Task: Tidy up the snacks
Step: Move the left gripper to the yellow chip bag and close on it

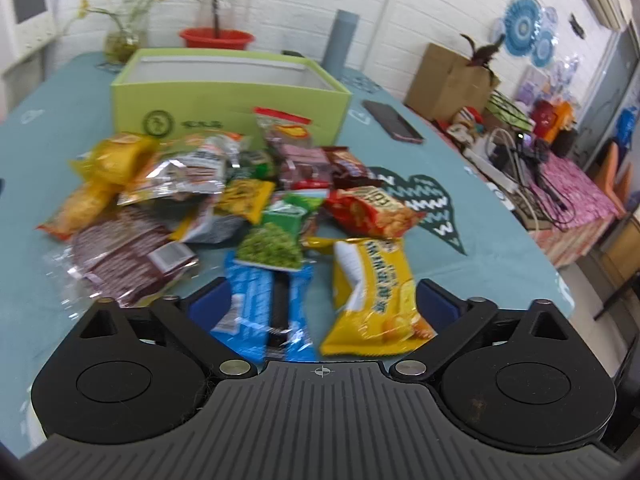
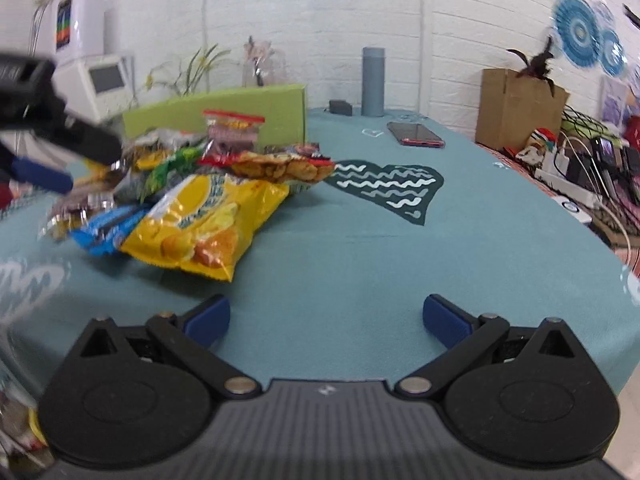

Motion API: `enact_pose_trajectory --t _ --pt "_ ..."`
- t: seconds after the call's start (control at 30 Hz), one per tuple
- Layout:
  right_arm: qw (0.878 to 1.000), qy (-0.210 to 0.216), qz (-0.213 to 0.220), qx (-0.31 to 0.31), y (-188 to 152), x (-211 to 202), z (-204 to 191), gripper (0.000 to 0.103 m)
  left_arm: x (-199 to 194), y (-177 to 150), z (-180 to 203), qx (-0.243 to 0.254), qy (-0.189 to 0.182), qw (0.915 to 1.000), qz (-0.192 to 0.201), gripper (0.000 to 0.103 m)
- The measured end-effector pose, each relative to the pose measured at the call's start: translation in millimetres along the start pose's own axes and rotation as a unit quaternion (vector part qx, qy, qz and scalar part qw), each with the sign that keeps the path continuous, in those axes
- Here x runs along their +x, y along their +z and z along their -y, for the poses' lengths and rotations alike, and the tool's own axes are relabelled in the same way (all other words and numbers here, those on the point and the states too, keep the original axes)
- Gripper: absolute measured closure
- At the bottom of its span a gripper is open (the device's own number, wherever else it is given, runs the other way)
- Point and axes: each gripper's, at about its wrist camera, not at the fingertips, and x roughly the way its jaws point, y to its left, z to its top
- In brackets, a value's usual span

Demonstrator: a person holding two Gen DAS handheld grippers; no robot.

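Observation:
A heap of snack packets lies on the teal tablecloth [image 1: 500, 248] in front of an open green box [image 1: 224, 92]. My left gripper [image 1: 324, 304] is open, hovering just above a blue packet [image 1: 260, 312] and a yellow chip bag [image 1: 376, 296], which lie between its blue fingertips. Behind them lie a green pea packet [image 1: 276, 240], a red cracker bag [image 1: 372, 212] and several others. My right gripper [image 2: 326, 318] is open and empty over bare cloth, to the right of the yellow chip bag [image 2: 204, 220]. The left gripper shows blurred at the far left of the right wrist view [image 2: 44, 148].
A phone [image 1: 394, 122] lies right of the box. A grey cylinder [image 1: 340, 42], a red bowl [image 1: 216, 38] and a plant vase [image 1: 124, 40] stand behind it. A cardboard box [image 1: 448, 80] and cluttered cables [image 1: 532, 160] are off the table's right edge.

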Motion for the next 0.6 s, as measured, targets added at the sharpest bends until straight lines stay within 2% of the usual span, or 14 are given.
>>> enact_pose_trajectory --t 0.07,0.17,0.27,0.37,0.43,0.5,0.6 --pt "0.999 0.036 0.005 0.006 10.8 -3.1 0.2 0.000 7.7 6.1 3.6 -0.007 -0.004 1.0000 0.000 0.011" --pt "0.997 0.063 0.021 -0.025 22.8 -8.0 -13.2 0.000 13.7 12.5 2.0 -0.017 -0.025 0.9995 0.008 0.011" --pt "0.992 0.107 0.024 -0.062 29.0 -2.0 -28.3 0.001 22.3 15.5 3.0 -0.016 -0.037 0.9991 -0.011 0.011" --pt "0.989 0.131 0.018 -0.064 32.5 13.0 -34.8 0.001 34.3 14.7 5.3 -0.017 -0.041 0.9982 -0.040 0.026" --pt "0.990 0.130 0.016 -0.061 34.3 19.5 -34.5 0.001 42.1 13.6 5.3 -0.028 -0.055 0.9963 -0.060 0.034" --pt "0.989 0.133 0.018 -0.058 36.1 22.6 -32.6 0.001 50.3 12.9 10.6 -0.024 -0.067 0.9946 -0.075 0.039" --pt "0.987 0.150 0.015 -0.047 38.7 28.3 -30.5 0.001 60.0 13.3 17.1 -0.013 -0.061 0.9948 -0.081 0.041"
